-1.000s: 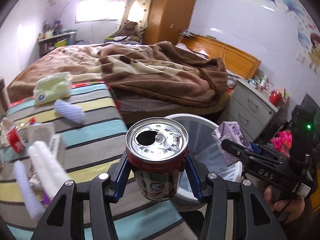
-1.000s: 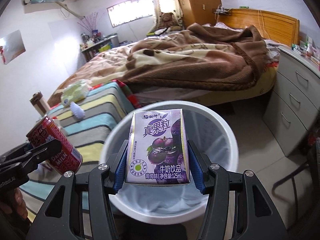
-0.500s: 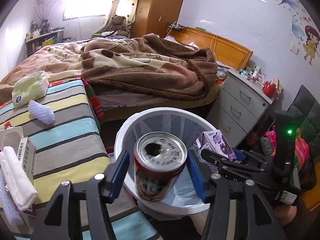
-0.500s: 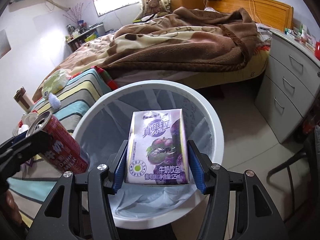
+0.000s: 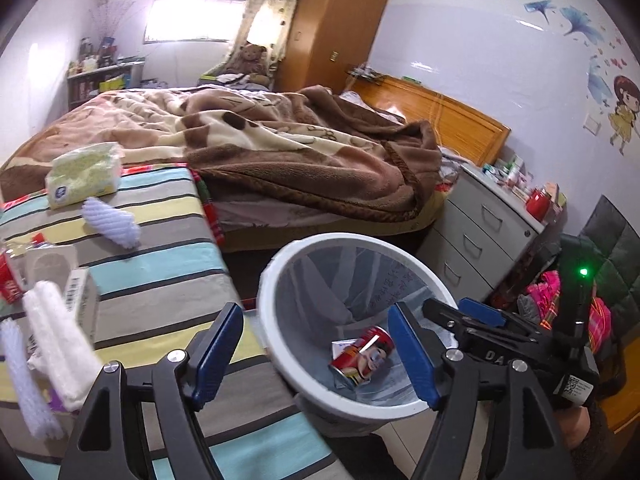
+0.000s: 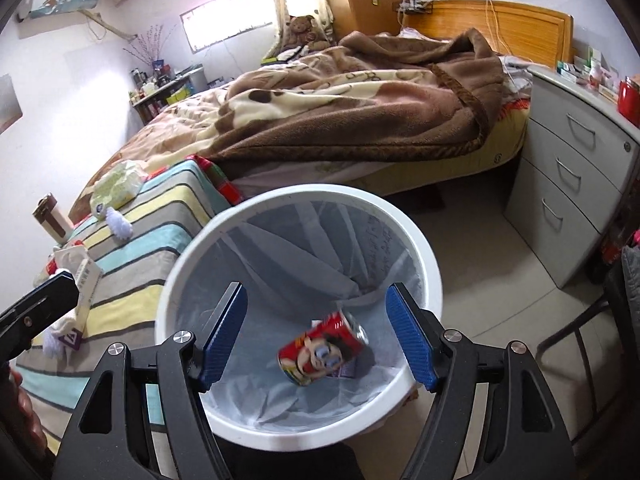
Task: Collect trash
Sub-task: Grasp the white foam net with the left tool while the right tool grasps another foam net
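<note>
A white trash bin (image 5: 276, 344) with a clear liner stands on the floor beside the striped surface; it also shows in the right wrist view (image 6: 430, 264). A red drink can (image 5: 362, 354) lies on its side in the bin, on top of the purple carton (image 5: 340, 347). In the right wrist view the can (image 6: 324, 354) covers most of the carton (image 6: 347, 370). My left gripper (image 5: 316, 352) is open and empty over the bin's near left rim. My right gripper (image 6: 318, 338) is open and empty above the bin.
The striped surface (image 5: 160, 264) at the left holds a tissue pack (image 5: 84, 174), a white fuzzy item (image 5: 112, 222), small boxes (image 5: 82, 300) and a white cloth (image 5: 56, 340). A bed with a brown blanket (image 5: 280, 148) lies behind. A grey drawer unit (image 6: 572, 184) stands right.
Both grippers have opened. The can and the purple carton have dropped from the grippers into the bin.
</note>
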A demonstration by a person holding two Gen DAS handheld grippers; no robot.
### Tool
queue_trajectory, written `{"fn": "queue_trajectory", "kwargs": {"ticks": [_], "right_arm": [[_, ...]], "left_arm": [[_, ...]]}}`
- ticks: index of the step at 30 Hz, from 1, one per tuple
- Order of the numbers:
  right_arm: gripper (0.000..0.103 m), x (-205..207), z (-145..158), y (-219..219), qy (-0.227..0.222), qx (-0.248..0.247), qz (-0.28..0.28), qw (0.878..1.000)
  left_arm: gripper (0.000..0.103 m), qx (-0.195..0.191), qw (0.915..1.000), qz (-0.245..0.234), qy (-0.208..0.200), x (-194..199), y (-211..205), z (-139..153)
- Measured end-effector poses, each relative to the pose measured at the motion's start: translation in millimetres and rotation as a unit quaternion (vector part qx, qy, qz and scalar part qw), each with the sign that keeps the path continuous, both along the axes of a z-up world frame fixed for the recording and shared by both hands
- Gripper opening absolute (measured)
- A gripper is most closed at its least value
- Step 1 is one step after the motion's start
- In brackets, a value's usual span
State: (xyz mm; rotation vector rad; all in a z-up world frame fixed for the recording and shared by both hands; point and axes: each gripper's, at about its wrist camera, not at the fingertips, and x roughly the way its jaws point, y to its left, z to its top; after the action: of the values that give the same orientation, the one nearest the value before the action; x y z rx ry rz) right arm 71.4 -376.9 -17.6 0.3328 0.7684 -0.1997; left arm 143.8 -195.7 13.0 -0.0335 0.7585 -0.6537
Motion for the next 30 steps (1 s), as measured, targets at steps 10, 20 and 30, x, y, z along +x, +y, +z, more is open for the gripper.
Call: {"fn": "queue_trajectory", "kwargs": {"ticks": [10,20,30], "right_arm": [[0.073,7.4,16.6,46.8,-0.052,-0.004,0.062,0.997],[0.073,26.6,14.6,96.9,-0.053,0.007,0.125,0.991],[0.073,50.4,15.2,153.5,-0.046,0.014,0.199,0.979]], "left_arm": [[0.075,0.011,0.9971,0.072,-0.021,-8.7,74.5,5.5],[0.075,0.009,0.9846,0.174,-0.014,-7.3,163.8,0.9],[0.075,0.027,0.9768,0.212,0.02,-0.8,209.7,-24.8]]}}
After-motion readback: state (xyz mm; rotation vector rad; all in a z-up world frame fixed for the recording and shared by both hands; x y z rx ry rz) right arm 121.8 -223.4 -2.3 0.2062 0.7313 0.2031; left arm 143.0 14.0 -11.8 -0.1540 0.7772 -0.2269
